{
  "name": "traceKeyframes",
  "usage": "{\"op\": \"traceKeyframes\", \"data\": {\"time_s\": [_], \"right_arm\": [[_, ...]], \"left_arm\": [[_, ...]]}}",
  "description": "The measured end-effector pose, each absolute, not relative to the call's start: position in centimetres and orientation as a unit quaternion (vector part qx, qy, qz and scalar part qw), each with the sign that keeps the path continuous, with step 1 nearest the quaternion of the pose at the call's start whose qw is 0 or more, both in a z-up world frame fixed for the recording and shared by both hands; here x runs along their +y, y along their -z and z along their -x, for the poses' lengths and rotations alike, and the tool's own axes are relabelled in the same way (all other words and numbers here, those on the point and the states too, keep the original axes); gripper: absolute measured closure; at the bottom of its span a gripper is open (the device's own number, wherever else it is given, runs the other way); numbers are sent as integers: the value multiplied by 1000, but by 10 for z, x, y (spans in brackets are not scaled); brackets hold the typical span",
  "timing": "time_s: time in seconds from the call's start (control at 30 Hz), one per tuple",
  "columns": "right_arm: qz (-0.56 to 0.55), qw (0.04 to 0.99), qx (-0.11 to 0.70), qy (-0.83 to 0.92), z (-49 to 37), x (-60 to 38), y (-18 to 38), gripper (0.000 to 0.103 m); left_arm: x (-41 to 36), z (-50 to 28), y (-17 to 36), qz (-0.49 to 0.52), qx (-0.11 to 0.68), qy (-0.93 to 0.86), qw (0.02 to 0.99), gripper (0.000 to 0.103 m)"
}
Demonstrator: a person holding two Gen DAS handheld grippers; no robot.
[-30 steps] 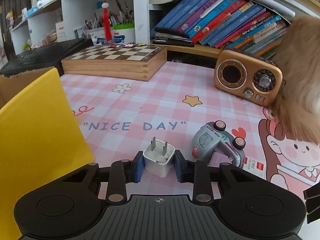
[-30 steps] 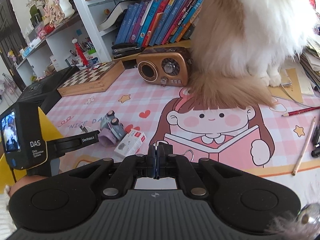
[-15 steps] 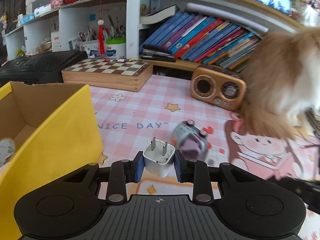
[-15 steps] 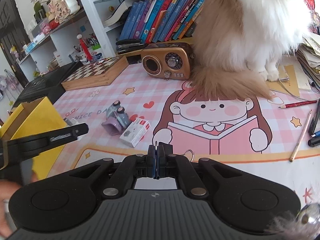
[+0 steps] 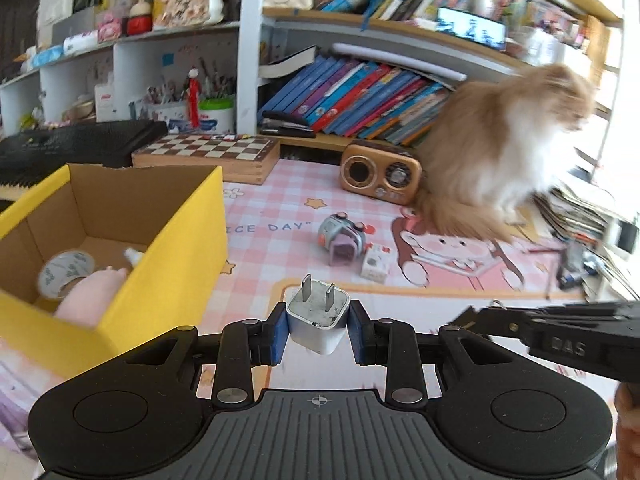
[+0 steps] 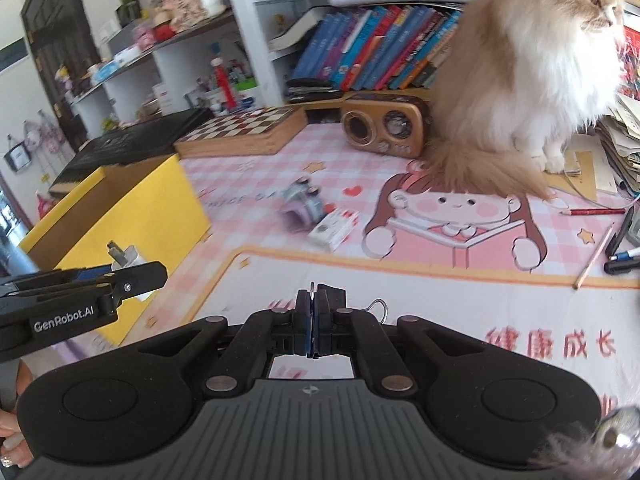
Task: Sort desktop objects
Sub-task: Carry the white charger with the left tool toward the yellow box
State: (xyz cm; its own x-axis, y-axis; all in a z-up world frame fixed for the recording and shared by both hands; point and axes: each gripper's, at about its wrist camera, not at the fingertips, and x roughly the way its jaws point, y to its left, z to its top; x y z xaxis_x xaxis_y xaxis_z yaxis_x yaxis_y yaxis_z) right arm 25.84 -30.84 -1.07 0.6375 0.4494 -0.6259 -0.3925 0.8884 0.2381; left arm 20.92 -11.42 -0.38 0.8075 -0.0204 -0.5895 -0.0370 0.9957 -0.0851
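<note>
1. Now the white charger plug (image 5: 318, 320) sits clamped between the blue pads of my left hand-held gripper (image 5: 318, 330), prongs pointing up and away from me, lifted clear of the desk; the grip looks the same as a second ago, the plug not having slipped.
2. What has changed is the place: a second ago the yellow box (image 5: 120, 248) showed only its outer wall at the left of the left wrist view, and now I look down into its open top from just beside its right wall.
3. Inside the box I can see a roll of tape (image 5: 66, 274) and something soft and pink (image 5: 90, 296), so sorting is already under way.
4. From the right wrist view the plug (image 6: 128, 258) hangs near the box's near corner (image 6: 120, 216), not yet over the opening.
5. My right hand-held gripper (image 6: 312, 320) is fully closed; a thin metal ring stands up between its pads, but I cannot tell what it belongs to.
6. Still on the pink desk mat (image 6: 280, 272), toward the middle: a small toy car (image 5: 342, 236) and a little white box (image 5: 376, 264) touching it.
7. A fluffy cat (image 6: 520, 80) sits at the far right by the radio (image 6: 384, 130), well apart from my path.
8. I judge the next step is to carry the plug leftward over the box and release it.
</note>
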Motion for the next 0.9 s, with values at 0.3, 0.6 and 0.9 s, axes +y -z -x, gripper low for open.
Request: {"op": "traceKeyframes", "data": {"time_s": [0.3, 0.6, 0.9], "right_arm": [[-32, 900, 370, -227, -190, -278, 5, 101], [-29, 894, 391, -218, -136, -234, 8, 101], [-13, 892, 390, -229, -93, -180, 5, 101]], "left_arm": [[-82, -139, -5, 48, 309, 14, 950, 73], [-28, -83, -2, 57, 329, 17, 942, 74], [15, -42, -1, 58, 331, 24, 941, 74]]}}
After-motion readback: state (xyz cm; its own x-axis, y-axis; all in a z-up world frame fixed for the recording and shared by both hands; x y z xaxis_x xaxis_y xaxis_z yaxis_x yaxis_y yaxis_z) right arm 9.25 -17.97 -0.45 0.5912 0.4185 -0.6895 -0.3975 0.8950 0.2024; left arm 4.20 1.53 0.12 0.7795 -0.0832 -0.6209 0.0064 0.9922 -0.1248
